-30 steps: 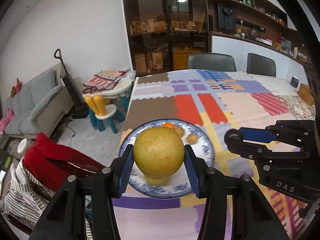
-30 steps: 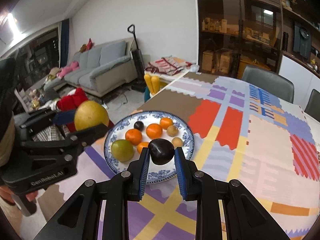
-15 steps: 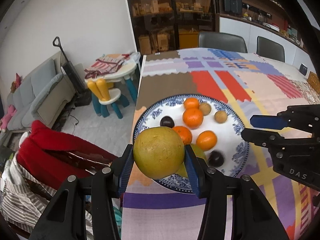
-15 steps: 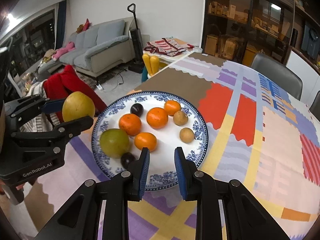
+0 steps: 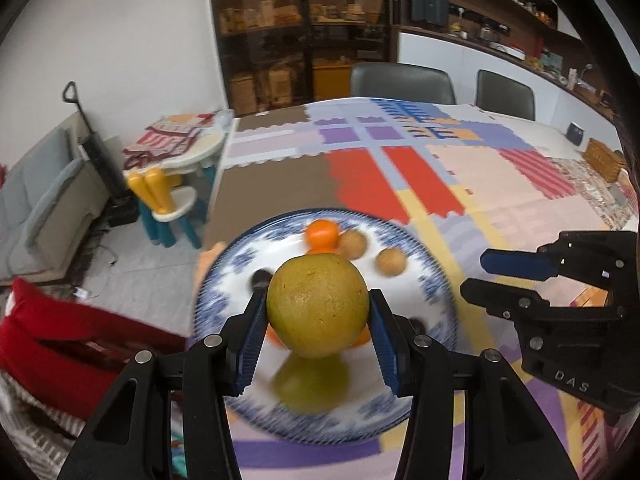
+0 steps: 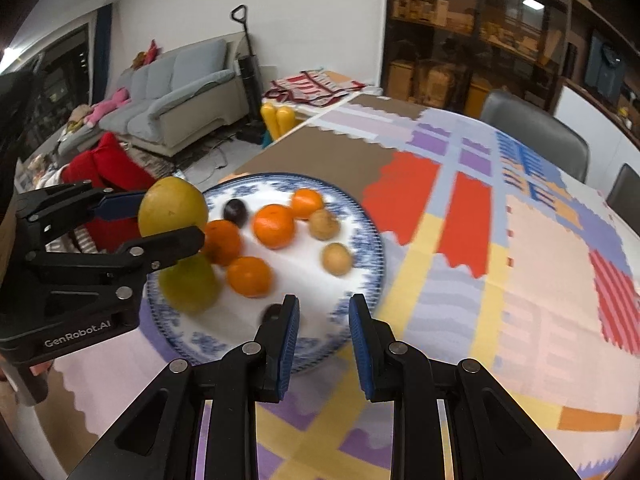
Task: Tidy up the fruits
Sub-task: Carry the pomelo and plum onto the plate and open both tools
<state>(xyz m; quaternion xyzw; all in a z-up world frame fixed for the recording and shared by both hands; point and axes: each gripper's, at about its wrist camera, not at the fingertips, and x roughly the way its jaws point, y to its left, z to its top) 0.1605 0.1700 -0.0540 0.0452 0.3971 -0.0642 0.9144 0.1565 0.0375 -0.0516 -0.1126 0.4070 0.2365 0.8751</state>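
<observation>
My left gripper (image 5: 318, 312) is shut on a large yellow-green fruit (image 5: 317, 305) and holds it above the near side of the blue-and-white plate (image 5: 434, 284). It also shows in the right wrist view (image 6: 173, 206). The plate (image 6: 368, 240) holds several oranges (image 6: 274, 226), two small brown fruits (image 6: 336, 258), two dark plums (image 6: 235, 209) and a second green fruit (image 6: 191, 284). My right gripper (image 6: 320, 316) is open and empty over the plate's near rim, beside one plum (image 6: 272, 313).
The plate lies near the corner of a table with a patchwork cloth (image 6: 500, 240). Grey chairs (image 5: 402, 82) stand at the far side. A red garment (image 5: 60, 340) and a child's table (image 5: 176, 152) are left of the table edge.
My right gripper let go of the dark plum onto the plate and now stands open. My left gripper moved over the plate with the big fruit still held.
</observation>
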